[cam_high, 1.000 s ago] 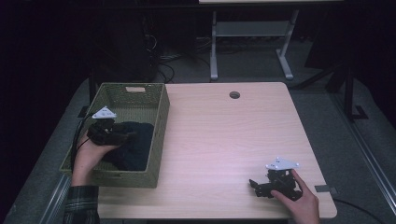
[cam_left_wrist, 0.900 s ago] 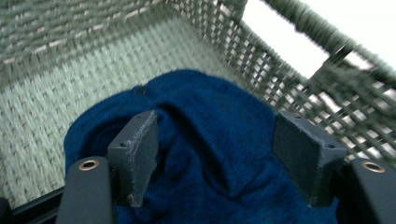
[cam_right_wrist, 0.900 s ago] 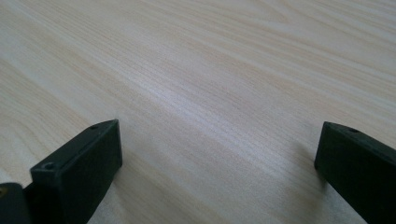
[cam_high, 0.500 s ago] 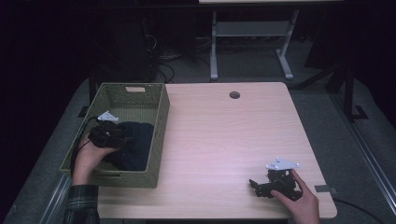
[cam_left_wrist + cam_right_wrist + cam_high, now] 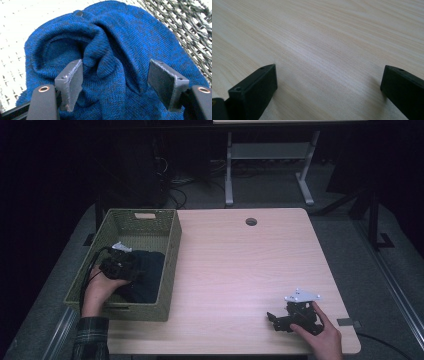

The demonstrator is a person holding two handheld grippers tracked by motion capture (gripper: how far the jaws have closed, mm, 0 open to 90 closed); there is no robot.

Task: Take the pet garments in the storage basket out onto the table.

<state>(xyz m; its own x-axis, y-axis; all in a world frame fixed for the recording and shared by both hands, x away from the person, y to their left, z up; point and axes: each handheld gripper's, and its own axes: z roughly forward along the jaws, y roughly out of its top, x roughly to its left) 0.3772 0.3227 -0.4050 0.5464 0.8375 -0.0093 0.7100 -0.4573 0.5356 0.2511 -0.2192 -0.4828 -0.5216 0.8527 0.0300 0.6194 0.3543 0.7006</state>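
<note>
Woven basket (image 5: 170, 245) at the table's (image 5: 240, 265) left edge holds a blue knit garment (image 5: 120, 50) | left gripper (image 5: 120, 265) reaches inside the basket, jaws wide, straddling a raised fold of the knit | right gripper (image 5: 292, 315), far right of the basket, rests on bare wood, jaws wide, holding nothing

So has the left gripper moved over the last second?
Yes. The left gripper has dropped lower into the basket, toward its near wall, with open jaws straddling a fold of the blue knit.
</note>
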